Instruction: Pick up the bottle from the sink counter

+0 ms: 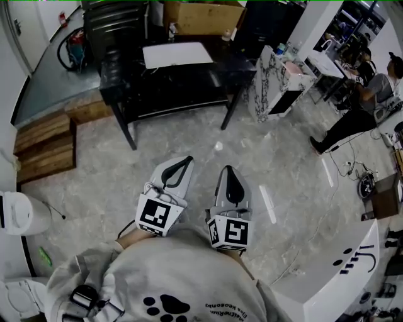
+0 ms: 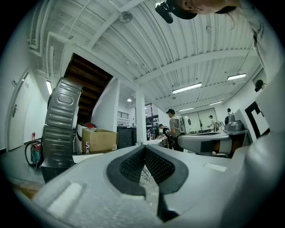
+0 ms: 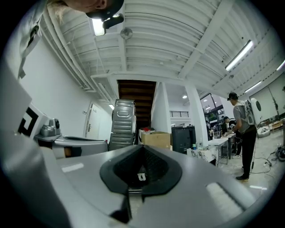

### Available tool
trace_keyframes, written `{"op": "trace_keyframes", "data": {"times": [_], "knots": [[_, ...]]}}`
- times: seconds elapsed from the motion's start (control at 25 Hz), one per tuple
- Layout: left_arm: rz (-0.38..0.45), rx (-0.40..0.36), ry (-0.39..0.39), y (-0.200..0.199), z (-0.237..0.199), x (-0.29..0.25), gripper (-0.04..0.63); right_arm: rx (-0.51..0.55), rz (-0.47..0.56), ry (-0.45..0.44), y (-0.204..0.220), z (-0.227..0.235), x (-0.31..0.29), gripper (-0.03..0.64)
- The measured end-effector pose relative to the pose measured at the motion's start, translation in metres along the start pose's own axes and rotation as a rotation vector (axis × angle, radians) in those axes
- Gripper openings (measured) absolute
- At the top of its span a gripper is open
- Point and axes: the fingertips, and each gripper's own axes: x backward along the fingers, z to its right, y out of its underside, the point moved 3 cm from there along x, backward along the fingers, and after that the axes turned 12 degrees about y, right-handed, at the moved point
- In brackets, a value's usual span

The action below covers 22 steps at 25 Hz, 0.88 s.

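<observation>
Both grippers are held close to the person's chest and point forward over the stone floor. My left gripper [image 1: 188, 160] [image 2: 144, 150] has its fingertips touching, nothing between them. Beside it, my right gripper [image 1: 227, 168] [image 3: 142, 149] is shut and empty as well. Far ahead to the right stands a marble-patterned sink counter [image 1: 272, 82] [image 3: 205, 155]. A small bottle [image 1: 280, 49] [image 3: 194, 146] seems to stand on its top, too small to make out. Both grippers are far from it.
A black table [image 1: 165, 88] with a white board [image 1: 177, 55] stands ahead, a cardboard box [image 1: 203, 17] behind it. Wooden pallets [image 1: 44, 144] lie at the left. A person [image 1: 360, 105] stands at the right near floor cables [image 1: 361, 177]. A white machine [image 1: 343, 277] fills the lower right.
</observation>
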Motion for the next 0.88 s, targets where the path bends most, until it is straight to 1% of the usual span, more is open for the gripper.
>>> {"op": "trace_keyframes", "data": {"times": [0.16,0.36,0.52,0.72,0.88], "knots": [[0.011,0.011,0.028,0.005,-0.001,-0.013,0.002,0.000,-0.011,0.001,0.009,0.007,-0.010,0.002],[0.030,0.013,0.049,0.007,-0.024,-0.042,0.002,0.006,0.025,0.020,0.003,0.016,-0.042,0.000],[0.062,-0.008,0.059,0.006,-0.043,-0.075,0.002,0.017,0.028,0.013,0.001,0.023,-0.072,0.000],[0.050,-0.012,0.099,0.003,-0.074,-0.117,0.002,-0.006,0.008,-0.002,0.010,0.026,-0.127,0.002],[0.048,-0.017,0.101,0.008,-0.112,-0.151,0.002,-0.017,0.000,0.003,0.013,0.026,-0.173,0.002]]}}
